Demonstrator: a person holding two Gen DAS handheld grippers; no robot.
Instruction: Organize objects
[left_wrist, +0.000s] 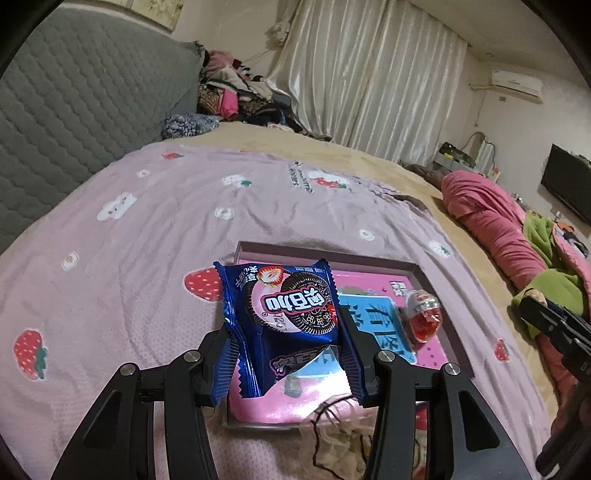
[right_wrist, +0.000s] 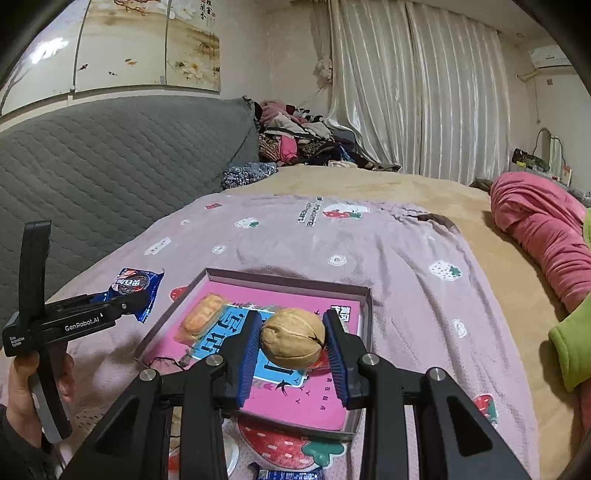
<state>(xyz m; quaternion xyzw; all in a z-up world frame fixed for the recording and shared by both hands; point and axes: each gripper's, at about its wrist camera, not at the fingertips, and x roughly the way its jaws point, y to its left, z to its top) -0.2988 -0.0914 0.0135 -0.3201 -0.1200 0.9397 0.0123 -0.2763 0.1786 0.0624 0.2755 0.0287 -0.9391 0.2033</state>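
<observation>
My left gripper (left_wrist: 284, 332) is shut on a blue Oreo cookie packet (left_wrist: 284, 314) and holds it above the near left part of a shallow pink box (left_wrist: 421, 273). In the box lies a red wrapped candy (left_wrist: 424, 317). My right gripper (right_wrist: 291, 339) is shut on a tan walnut (right_wrist: 293, 338) above the same pink box (right_wrist: 288, 282). A wrapped yellow pastry (right_wrist: 201, 319) lies in the box's left part. In the right wrist view the left gripper (right_wrist: 122, 304) with the Oreo packet (right_wrist: 135, 286) is at the left, beside the box.
The box sits on a pink strawberry-print blanket (left_wrist: 147, 229) on a bed. A grey quilted headboard (right_wrist: 92, 166) is at the left, a clothes pile (right_wrist: 295, 140) behind, rolled pink bedding (right_wrist: 546, 229) at the right. Another blue packet (right_wrist: 288, 474) lies at the near edge.
</observation>
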